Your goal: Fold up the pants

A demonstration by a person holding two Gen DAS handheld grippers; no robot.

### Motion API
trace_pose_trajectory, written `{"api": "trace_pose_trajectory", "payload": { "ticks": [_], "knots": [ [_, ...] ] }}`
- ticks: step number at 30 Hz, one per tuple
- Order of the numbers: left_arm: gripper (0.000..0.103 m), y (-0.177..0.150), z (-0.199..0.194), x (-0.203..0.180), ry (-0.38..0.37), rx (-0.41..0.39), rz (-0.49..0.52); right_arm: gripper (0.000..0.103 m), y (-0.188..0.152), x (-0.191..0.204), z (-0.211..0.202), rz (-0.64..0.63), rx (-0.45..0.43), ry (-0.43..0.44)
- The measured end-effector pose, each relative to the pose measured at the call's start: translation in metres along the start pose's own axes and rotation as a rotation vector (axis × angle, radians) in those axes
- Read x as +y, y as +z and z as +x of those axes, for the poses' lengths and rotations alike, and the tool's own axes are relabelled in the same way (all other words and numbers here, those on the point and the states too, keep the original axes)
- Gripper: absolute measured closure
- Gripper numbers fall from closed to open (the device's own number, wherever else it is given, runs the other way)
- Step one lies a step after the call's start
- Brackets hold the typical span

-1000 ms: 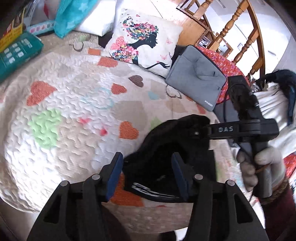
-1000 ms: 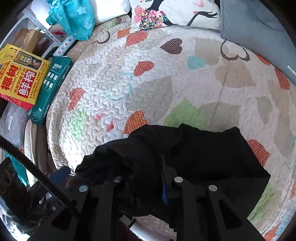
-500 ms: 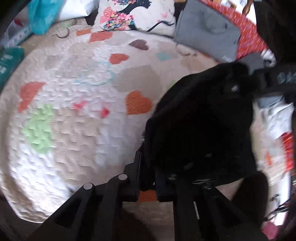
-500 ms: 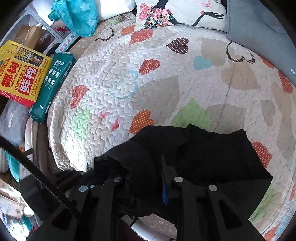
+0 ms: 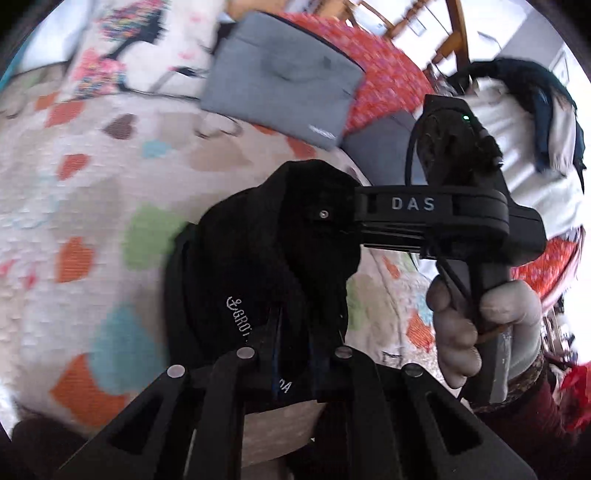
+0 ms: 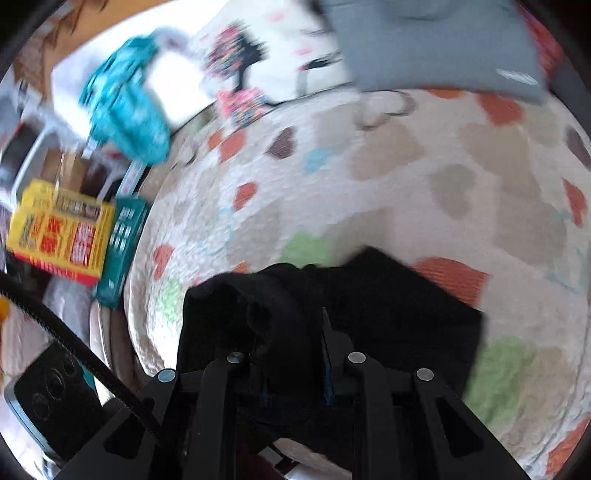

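The black pants (image 5: 266,258) hang bunched between both grippers above the heart-patterned quilt (image 5: 74,192). My left gripper (image 5: 293,339) is shut on the waistband edge with white lettering, near the bottom of the left wrist view. My right gripper shows in that view (image 5: 325,214) from the side, marked DAS, shut on the upper fold of the pants. In the right wrist view the right gripper (image 6: 291,354) is shut on a thick bunch of the black pants (image 6: 388,306), whose rest drapes to the right over the quilt (image 6: 406,166).
A grey pouch (image 5: 284,77) and a printed pillow (image 5: 122,62) lie at the far side of the quilt. A teal cloth (image 6: 125,107), a yellow box (image 6: 59,236) and a teal box (image 6: 122,247) sit left of the bed. Wooden chairs (image 5: 443,33) stand behind.
My left gripper shut on the pants a second ago. Both grippers have since lifted the pants off the quilt and swung; the views are blurred by motion.
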State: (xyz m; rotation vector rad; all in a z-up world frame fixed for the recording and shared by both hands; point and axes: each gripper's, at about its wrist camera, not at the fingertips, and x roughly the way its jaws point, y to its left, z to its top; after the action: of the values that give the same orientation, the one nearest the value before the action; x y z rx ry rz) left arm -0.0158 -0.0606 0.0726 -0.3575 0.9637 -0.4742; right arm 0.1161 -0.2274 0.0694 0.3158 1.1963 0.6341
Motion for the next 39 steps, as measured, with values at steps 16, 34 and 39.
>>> {"api": "trace_pose_trajectory", "payload": {
  "ticks": [16,34,39],
  "knots": [
    [0.07,-0.018,0.013,-0.035,-0.085,0.093,0.043,0.058,-0.039,-0.107,-0.069,0.281,-0.248,0.074],
    [0.068,-0.009,0.01,0.087,0.055,0.047,-0.288,0.06,-0.076,-0.142,-0.012,0.418,-0.108,-0.112],
    [0.068,-0.008,0.029,0.092,0.054,0.076,-0.295,0.058,-0.057,-0.112,-0.041,0.321,-0.215,-0.06]
  ]
}}
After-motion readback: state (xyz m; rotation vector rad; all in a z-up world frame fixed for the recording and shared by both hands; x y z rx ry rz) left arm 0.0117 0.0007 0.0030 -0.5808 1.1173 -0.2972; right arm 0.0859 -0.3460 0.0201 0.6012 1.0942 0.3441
